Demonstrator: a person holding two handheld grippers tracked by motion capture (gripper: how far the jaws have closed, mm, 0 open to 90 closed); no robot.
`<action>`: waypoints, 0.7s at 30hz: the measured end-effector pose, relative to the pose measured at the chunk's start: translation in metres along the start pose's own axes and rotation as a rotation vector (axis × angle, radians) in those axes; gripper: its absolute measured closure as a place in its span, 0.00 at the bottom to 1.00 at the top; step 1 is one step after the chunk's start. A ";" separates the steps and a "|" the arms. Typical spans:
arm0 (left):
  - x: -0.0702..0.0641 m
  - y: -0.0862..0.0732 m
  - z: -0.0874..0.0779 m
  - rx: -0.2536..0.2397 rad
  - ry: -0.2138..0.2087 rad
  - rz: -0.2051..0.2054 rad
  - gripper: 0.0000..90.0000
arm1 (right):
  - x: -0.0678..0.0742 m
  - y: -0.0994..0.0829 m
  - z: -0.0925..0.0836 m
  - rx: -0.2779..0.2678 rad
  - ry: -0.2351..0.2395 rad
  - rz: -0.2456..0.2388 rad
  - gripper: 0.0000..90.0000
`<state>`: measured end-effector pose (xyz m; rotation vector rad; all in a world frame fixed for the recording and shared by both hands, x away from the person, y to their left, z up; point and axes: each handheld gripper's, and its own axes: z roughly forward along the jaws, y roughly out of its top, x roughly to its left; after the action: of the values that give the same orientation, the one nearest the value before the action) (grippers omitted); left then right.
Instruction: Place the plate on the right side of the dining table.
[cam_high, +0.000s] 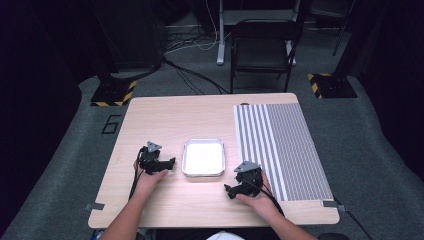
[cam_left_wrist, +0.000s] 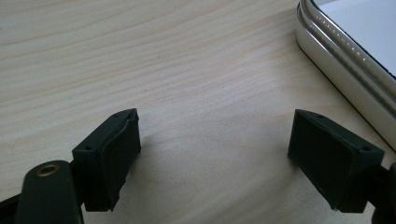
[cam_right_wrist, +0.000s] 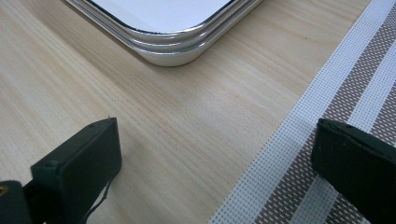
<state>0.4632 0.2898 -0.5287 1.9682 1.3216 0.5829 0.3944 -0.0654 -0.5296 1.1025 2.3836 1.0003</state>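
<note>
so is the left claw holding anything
No, the left claw stands open over bare light wooden table, beside the shallow white metal tray.

In the left gripper view the tray is cut off at 2 o'clock by the picture's edges, its far rim unseen. In the right gripper view the tray runs off at 12 o'clock, and the striped mat runs off at 3 o'clock.

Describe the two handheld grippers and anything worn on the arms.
Both the left gripper and right gripper are black, each topped by a grey three-cornered plate and trailing a black cable. Their jaws end in blocky black pads. The forearms are bare, no sleeves visible.
</note>
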 end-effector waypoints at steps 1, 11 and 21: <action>0.000 0.000 0.000 0.001 0.000 0.001 0.18 | 0.000 0.000 0.000 -0.003 0.000 -0.003 0.01; -0.001 -0.001 0.000 -0.002 0.004 0.000 0.18 | 0.000 0.001 0.001 -0.001 -0.006 0.002 0.00; -0.001 0.000 0.000 0.001 -0.004 0.005 0.17 | 0.001 0.001 0.001 -0.003 -0.011 0.012 0.01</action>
<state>0.4625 0.2889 -0.5288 1.9734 1.3153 0.5802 0.3950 -0.0635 -0.5297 1.1198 2.3689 0.9989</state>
